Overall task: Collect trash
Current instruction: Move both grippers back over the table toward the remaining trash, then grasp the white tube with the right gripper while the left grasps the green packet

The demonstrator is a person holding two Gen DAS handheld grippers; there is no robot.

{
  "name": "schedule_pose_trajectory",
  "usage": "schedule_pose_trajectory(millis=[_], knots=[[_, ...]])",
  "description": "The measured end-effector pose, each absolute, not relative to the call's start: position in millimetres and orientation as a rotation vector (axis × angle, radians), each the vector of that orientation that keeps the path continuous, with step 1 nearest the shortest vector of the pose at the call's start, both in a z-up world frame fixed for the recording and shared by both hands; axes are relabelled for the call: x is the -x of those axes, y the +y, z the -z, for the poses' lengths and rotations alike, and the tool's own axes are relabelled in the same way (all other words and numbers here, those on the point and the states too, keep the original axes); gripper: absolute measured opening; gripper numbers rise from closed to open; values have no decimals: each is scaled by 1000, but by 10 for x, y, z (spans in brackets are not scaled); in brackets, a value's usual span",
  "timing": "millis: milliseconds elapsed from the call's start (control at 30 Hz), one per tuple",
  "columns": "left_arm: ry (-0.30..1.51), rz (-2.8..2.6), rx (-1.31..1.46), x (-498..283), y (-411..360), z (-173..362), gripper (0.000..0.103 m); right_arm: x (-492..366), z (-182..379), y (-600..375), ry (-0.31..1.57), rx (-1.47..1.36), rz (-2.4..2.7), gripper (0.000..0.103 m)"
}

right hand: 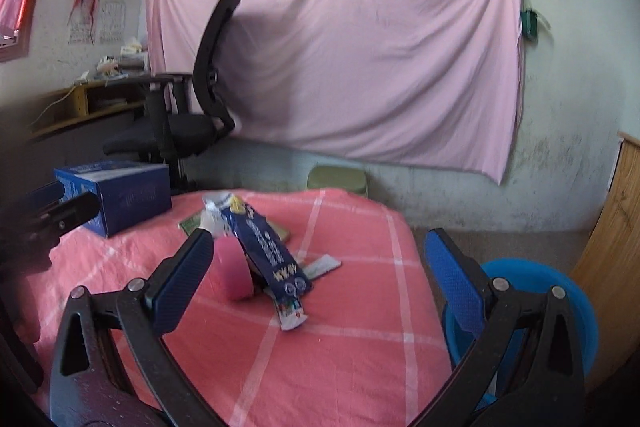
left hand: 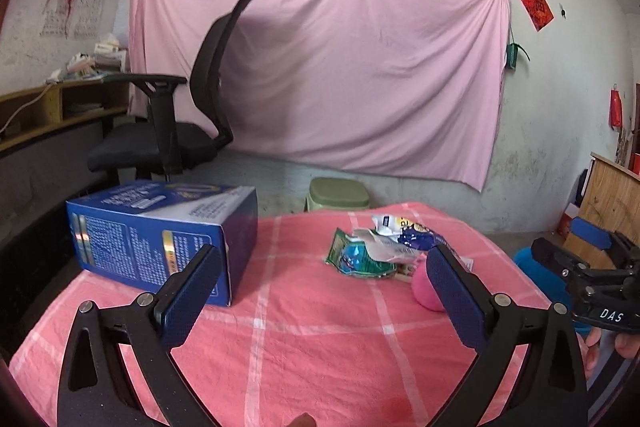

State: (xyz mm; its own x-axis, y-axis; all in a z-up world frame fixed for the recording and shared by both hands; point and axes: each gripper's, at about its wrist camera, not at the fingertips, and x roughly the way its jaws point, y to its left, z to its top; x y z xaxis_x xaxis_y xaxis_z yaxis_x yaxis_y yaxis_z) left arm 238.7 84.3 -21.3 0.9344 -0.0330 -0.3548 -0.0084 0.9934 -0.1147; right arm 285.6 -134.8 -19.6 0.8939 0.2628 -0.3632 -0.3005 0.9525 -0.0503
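Note:
A pile of snack wrappers lies on the pink checked tablecloth [left hand: 304, 327]: a green wrapper [left hand: 352, 259], a crumpled white and blue one [left hand: 404, 233], and a long dark blue wrapper [right hand: 268, 251]. A pink roll [right hand: 236, 273] stands beside them and also shows in the left wrist view [left hand: 426, 287]. My left gripper [left hand: 320, 287] is open and empty, above the cloth short of the pile. My right gripper [right hand: 316, 271] is open and empty, just short of the blue wrapper; it also shows at the right edge of the left wrist view [left hand: 576, 255].
A blue carton [left hand: 160, 239] lies on the table's left side, seen also in the right wrist view [right hand: 120, 195]. A blue basin [right hand: 560, 311] stands on the floor right of the table. A black office chair [left hand: 180, 115] and a green stool [left hand: 338, 193] stand behind.

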Motion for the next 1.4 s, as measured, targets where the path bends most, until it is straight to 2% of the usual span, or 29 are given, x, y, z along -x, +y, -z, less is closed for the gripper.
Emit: schedule_pose_trajectory(millis=[200, 267, 333, 467, 633, 767, 867, 1000, 1200, 1233, 1400], knots=[[467, 64, 102, -2644, 761, 321, 97, -3063, 359, -1378, 525, 98, -320, 103], [517, 80, 103, -2794, 766, 362, 87, -3110, 409, -1374, 574, 100, -339, 99], [577, 97, 121, -2948, 789, 422, 81, -3148, 449, -1366, 613, 101, -351, 92], [660, 112, 200, -3207, 893, 514, 69, -3203, 507, -1334, 672, 110, -376, 86], [702, 115, 232, -3452, 935, 555, 56, -3246, 573, -1255, 729, 141, -393, 75], [754, 131, 234, -3608, 936, 616, 45, -3305, 658, -1225, 787, 154, -415, 71], [797, 137, 254, -3710, 963, 679, 42, -3348, 716, -1205, 827, 166, -421, 66], [806, 163, 299, -3755, 1005, 706, 33, -3340, 722, -1220, 835, 174, -415, 47], [838, 205, 332, -3811, 1043, 731, 5, -3288, 706, -1218, 838, 175, -405, 39], [843, 214, 334, -3809, 1046, 738, 3, -3275, 699, -1230, 835, 173, -403, 36], [826, 225, 339, -3791, 1053, 724, 0, -3227, 671, -1293, 829, 138, -417, 33]])
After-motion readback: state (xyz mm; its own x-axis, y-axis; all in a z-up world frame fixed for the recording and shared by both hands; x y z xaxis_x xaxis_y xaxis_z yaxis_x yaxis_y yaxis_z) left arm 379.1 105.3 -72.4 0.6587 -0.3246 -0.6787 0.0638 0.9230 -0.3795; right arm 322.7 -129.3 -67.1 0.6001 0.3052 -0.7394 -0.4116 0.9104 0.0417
